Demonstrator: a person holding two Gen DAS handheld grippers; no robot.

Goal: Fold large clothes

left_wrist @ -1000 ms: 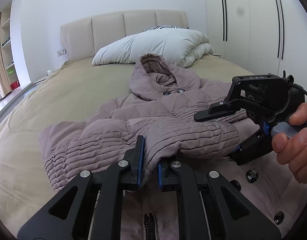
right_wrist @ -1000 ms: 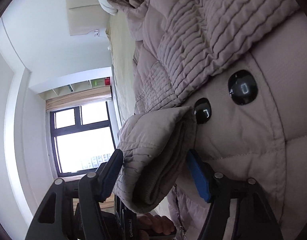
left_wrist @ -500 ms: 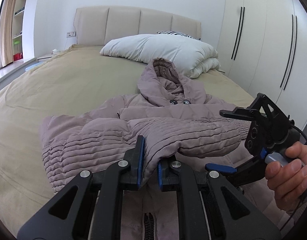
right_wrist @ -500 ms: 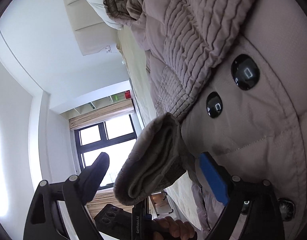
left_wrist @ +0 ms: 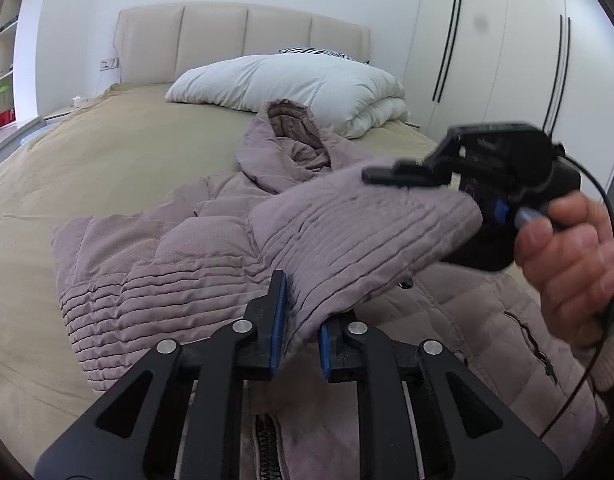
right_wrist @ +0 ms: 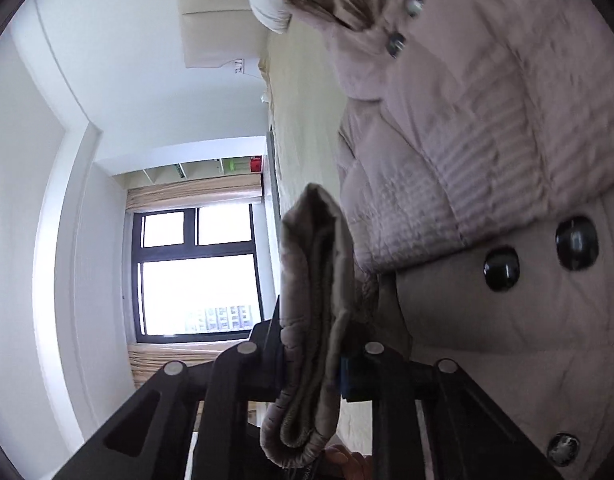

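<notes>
1. Mauve hooded puffer coat [left_wrist: 211, 248] lies on the tan bed [left_wrist: 107, 152], hood toward 12 o'clock.
2. Left gripper [left_wrist: 301, 332] – jaws easing apart, sleeve [left_wrist: 347, 240] fabric clamped between them.
3. Right gripper [right_wrist: 313, 368] – jaws closing, pinching the sleeve cuff [right_wrist: 315, 280] at 3 o'clock in the left wrist view.

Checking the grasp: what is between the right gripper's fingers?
The jacket's sleeve cuff sits between the closing jaws of the right gripper, clearest in the right wrist view.

A mauve quilted coat [left_wrist: 211, 248] with black buttons [right_wrist: 501, 269] lies on a tan bedspread [left_wrist: 107, 160] by a white duvet [left_wrist: 291, 84].
</notes>
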